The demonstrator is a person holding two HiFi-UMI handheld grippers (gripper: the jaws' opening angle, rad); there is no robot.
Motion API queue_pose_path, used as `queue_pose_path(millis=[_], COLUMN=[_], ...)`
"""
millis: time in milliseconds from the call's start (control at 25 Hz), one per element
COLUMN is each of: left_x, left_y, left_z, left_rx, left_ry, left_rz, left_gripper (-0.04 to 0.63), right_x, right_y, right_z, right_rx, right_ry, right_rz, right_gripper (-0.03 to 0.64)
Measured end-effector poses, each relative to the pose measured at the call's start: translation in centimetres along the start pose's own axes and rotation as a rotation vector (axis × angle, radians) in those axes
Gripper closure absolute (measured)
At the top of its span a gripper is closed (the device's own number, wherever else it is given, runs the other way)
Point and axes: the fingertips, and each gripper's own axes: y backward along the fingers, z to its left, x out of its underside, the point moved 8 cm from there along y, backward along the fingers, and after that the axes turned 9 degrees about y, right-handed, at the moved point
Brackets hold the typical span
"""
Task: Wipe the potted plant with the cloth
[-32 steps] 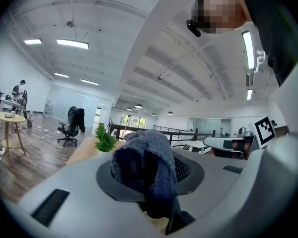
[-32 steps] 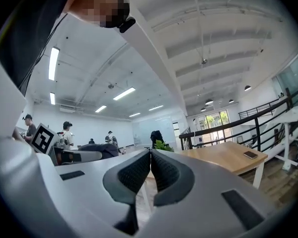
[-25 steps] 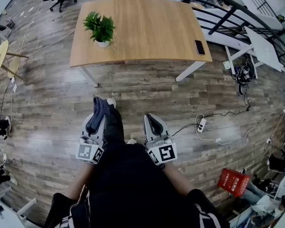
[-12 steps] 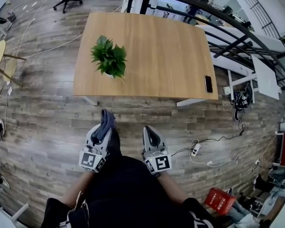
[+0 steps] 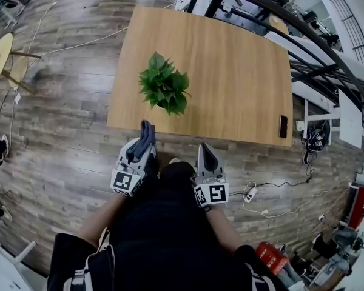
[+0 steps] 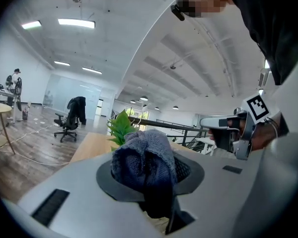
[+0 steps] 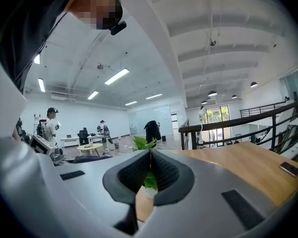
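A green potted plant [image 5: 165, 90] in a white pot stands on the wooden table [image 5: 230, 71], near its front edge. My left gripper [image 5: 143, 139] is shut on a dark blue cloth [image 5: 142, 143], just short of the table's near edge and below the plant. In the left gripper view the cloth [image 6: 145, 162] bulges out of the jaws and the plant's leaves [image 6: 120, 125] show behind it. My right gripper [image 5: 205, 153] is shut and holds nothing, at the table's front edge right of the plant. In the right gripper view the plant [image 7: 145, 145] shows behind the shut jaws.
A dark phone [image 5: 283, 126] lies near the table's right front corner. A black railing [image 5: 303, 47] runs behind and right of the table. A power strip with cables [image 5: 251, 194] lies on the wood floor at right. A small round table [image 5: 1, 56] stands far left.
The table and plant have come much nearer in the head view as the person walks up. Both grippers now reach the table's front edge, the left still holding the cloth.
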Motion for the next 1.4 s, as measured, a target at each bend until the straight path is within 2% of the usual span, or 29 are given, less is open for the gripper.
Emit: queue_pose_path(millis=[120,200,280,440,480,520,600,720,800,920,1040,1200,1400], left_x=[0.5,1.3,2.3,4.1,4.7,5.4,7.0,7.9,8.1,8.3,9.0,10.2,10.9], left_y=[-1.2,-1.8,-2.3,-3.4,-4.0,-4.8,-6.2,-8.3,-9.6,-10.9,-12.0,-12.4,-14.3], left_z=[1.1,2.0,3.1,5.3,5.9,6.7,8.4,10.1,10.6,10.6,11.5,12.2,13.1], left_rx=[0.010,0.036,0.018,-0.064,-0.067,-0.071,-0.091,-0.116,-0.092,-0.070,-0.109,-0.189,-0.218], left_ry=[0.040,0.028,0.038,0.106,0.108,0.108,0.127,0.114,0.086,0.072,0.071,0.140,0.181], left_rz=[0.022,0.048,0.076,0.140,0.172,0.205,0.253,0.304,0.330,0.358,0.365,0.382,0.357], left_gripper=[0.465,0.465,0.465,0.465,0.465,0.465,0.465,0.465,0.465,0.465,0.465,0.465,0.465], right_x=[1.3,2.8,4.0,6.7,7.6,8.6,10.9,13.6,14.8,15.8,16.6,19.0,19.2], right_y=[-1.4,-2.8,-4.2,-6.7,-7.5,-8.4,-9.7,-11.2,-12.5,-14.4,-16.7,-18.8,-21.4], right_z=[-0.8,-1.4,-2.2,-2.9,-2.9,-2.8,-2.8,-3.2,-3.5,-3.3,-3.2,-2.9,-4.0], right_rx=[-0.010,-0.021,-0.052,-0.223,-0.274,-0.317,-0.377,-0.416,-0.454,-0.528,-0.598,-0.693,-0.752], right_ry=[-0.017,-0.034,-0.031,-0.003,-0.002,0.000,0.016,0.033,0.032,0.097,0.158,0.221,0.307], right_rz=[0.015,0.031,0.045,0.072,0.088,0.112,0.180,0.267,0.310,0.349,0.379,0.426,0.375], right_gripper=[0.598,0.598,0.598,0.588,0.523,0.430,0.393,0.387,0.387,0.387,0.387,0.384,0.370])
